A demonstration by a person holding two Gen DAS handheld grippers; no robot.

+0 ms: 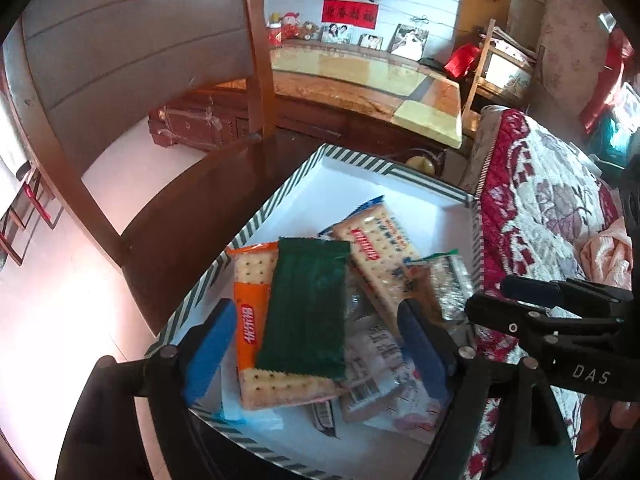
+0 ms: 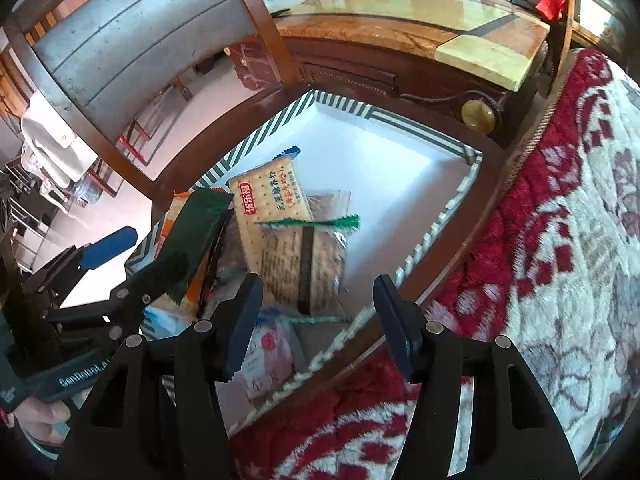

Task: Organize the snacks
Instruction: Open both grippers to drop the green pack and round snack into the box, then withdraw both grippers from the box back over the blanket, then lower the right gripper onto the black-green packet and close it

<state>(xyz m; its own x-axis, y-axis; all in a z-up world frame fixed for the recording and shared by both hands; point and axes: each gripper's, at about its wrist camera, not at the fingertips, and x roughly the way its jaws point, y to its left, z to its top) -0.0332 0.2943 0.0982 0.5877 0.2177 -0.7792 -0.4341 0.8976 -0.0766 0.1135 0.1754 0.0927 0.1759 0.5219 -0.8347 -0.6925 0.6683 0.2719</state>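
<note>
The dark green foil snack packet [image 1: 306, 308] with zigzag-cut ends lies in the white shallow box with a grey-striped rim [image 1: 276, 200], on top of an orange-banded cracker packet [image 1: 256, 320]. Beside it in the box sit a blue-edged cracker packet [image 1: 376, 256], a clear green-sealed packet [image 1: 436, 276] and a white-and-pink sachet [image 2: 266, 354], all heaped toward the near end; the far end of the box is bare. The box rests on a dark wooden chair seat [image 1: 192, 220], the surface here, with the chair's grey padded back [image 1: 132, 40] beyond and a red-and-white floral quilt [image 1: 540, 216] against the box's right side.

The left gripper [image 1: 316, 344] hangs over the box with jaws spread wide, the green packet lying between them, neither blue pad pressing it. The right gripper [image 2: 316, 328] stands about half open above the box's near right rim, holding nothing, the sachet below its left jaw.
</note>
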